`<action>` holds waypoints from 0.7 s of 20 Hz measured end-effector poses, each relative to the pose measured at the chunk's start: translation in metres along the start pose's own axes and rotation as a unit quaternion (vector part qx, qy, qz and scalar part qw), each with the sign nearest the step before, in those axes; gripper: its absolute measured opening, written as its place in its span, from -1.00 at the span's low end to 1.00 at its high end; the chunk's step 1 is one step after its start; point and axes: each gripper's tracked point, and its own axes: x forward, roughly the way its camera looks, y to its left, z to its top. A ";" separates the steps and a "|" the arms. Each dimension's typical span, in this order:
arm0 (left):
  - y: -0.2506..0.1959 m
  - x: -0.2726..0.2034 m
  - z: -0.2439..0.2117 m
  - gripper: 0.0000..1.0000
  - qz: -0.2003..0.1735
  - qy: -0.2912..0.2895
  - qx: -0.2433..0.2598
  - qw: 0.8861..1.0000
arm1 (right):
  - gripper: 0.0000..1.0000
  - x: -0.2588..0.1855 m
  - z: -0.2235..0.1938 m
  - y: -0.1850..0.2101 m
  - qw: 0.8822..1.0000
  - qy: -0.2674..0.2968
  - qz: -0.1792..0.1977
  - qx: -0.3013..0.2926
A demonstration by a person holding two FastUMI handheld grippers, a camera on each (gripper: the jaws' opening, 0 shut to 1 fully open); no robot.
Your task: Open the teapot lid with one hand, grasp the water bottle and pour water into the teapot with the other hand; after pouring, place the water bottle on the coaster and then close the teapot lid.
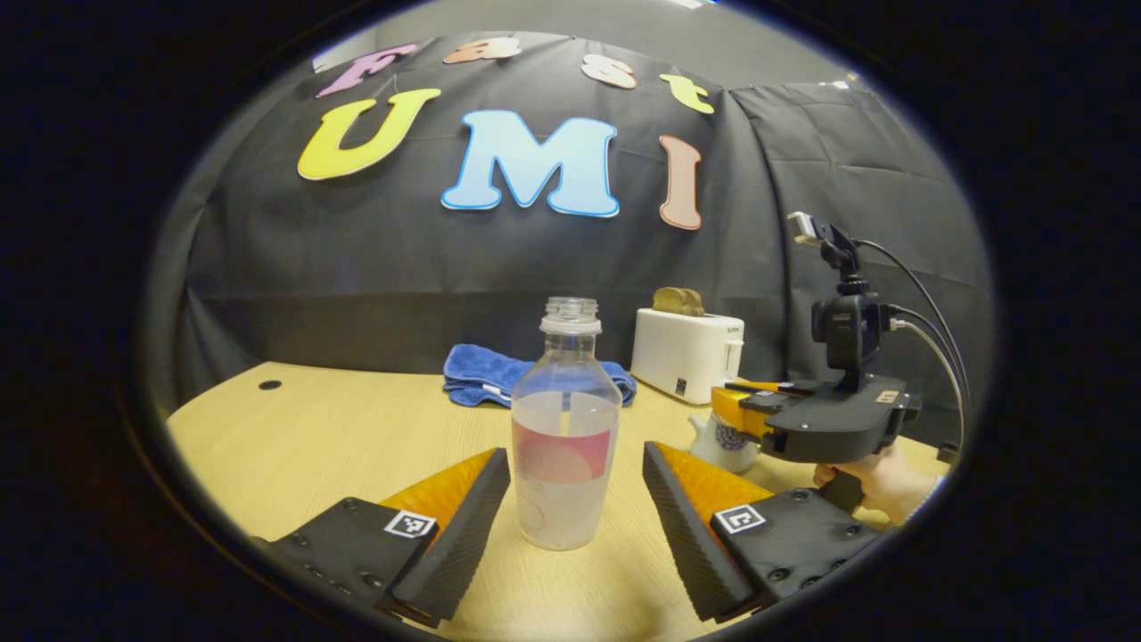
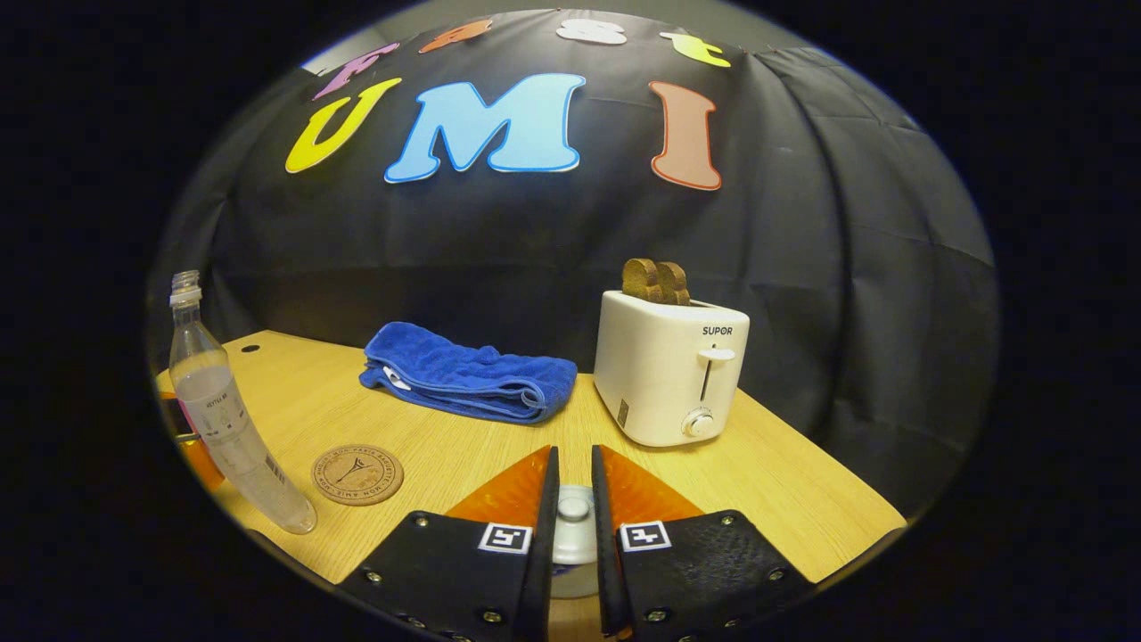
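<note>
An uncapped clear water bottle [image 1: 566, 428], partly full, stands upright on the wooden table [image 1: 330, 437]. My left gripper [image 1: 575, 459] is open, one finger on each side of the bottle's lower half, with gaps on both sides. To the right, a hand [image 1: 882, 481] holds my right gripper [image 1: 733, 412] over the white, blue-patterned teapot [image 1: 724, 443]. In the right gripper view, my right gripper [image 2: 574, 450] is shut on the knob of the white teapot lid [image 2: 573, 535]; the pot's body is hidden below. The bottle [image 2: 223, 410] stands at the left, next to a round cork coaster [image 2: 357, 474].
A folded blue towel [image 2: 468, 373] lies at the back of the table. A white toaster [image 2: 670, 366] with two slices of bread stands at the back right. The table's right edge [image 2: 838, 499] runs close to the toaster. A cable hole [image 1: 269, 385] sits far left.
</note>
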 end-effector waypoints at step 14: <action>-0.002 0.001 -0.001 1.00 -0.003 0.000 0.001 1.000 | -0.83 0.005 0.000 0.001 1.000 -0.003 0.010 0.016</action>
